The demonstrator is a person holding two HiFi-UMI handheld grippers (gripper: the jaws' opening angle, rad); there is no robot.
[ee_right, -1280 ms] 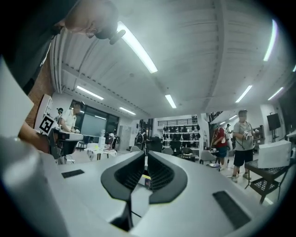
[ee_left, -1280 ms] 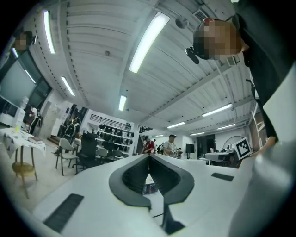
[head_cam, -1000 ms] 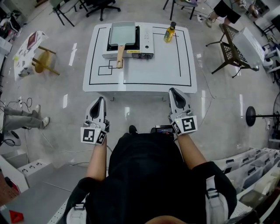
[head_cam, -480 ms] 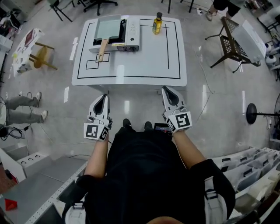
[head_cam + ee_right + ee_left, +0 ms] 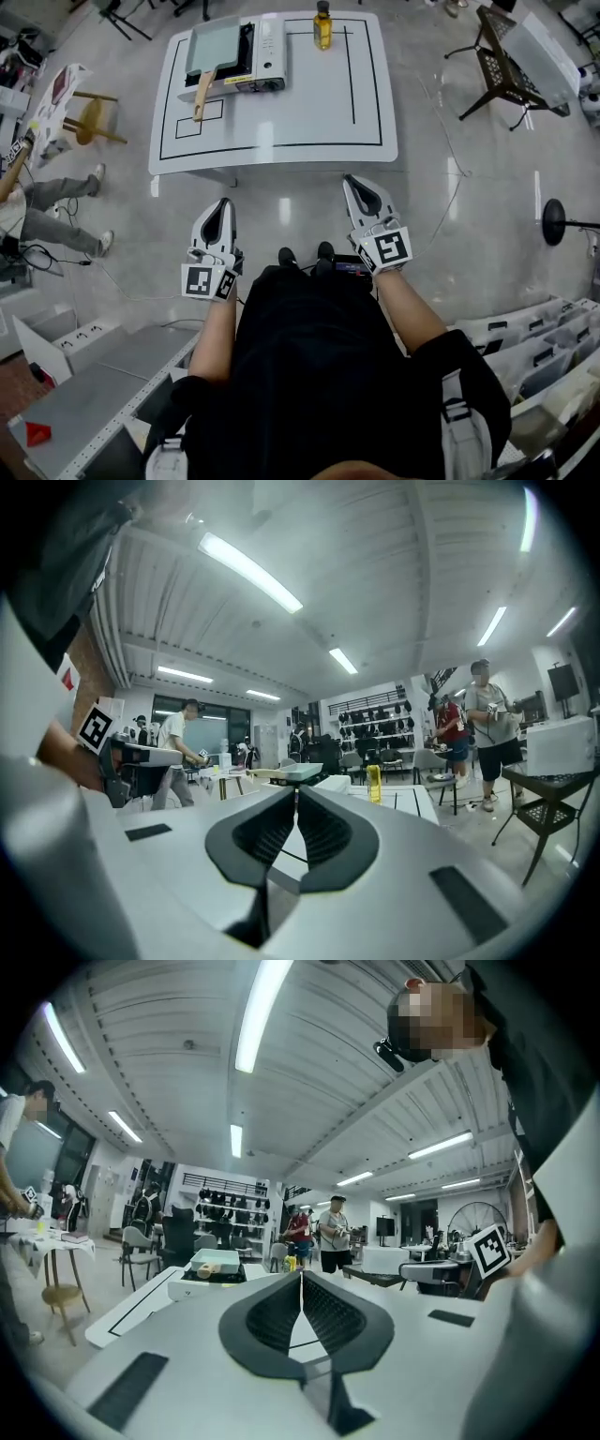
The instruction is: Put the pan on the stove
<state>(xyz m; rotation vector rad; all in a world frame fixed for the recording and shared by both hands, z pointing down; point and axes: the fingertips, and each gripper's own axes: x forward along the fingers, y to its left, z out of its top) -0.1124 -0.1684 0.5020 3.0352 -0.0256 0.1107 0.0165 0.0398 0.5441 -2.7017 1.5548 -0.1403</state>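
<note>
A rectangular grey pan [image 5: 214, 47] with a wooden handle [image 5: 201, 92] rests on the portable stove [image 5: 246, 58] at the far left of the white table [image 5: 281, 112]. The pan [image 5: 215, 1259] also shows small in the left gripper view, and in the right gripper view the pan [image 5: 289, 773] sits far off. Both grippers hang over the floor in front of the table, away from it. My left gripper [image 5: 222, 207] is shut with nothing in it. My right gripper [image 5: 352, 183] is shut and holds nothing too.
A yellow bottle [image 5: 322, 25] stands at the table's far edge. A wooden stool [image 5: 91, 122] and a seated person's legs [image 5: 56, 202] are at the left. A black metal chair [image 5: 506, 66] and a fan stand [image 5: 561, 223] are at the right. Bins [image 5: 534, 347] line the near right.
The person has stepped back: the table with pan and stove has slid farther up and away in the head view. Both grippers stay low and shut.
</note>
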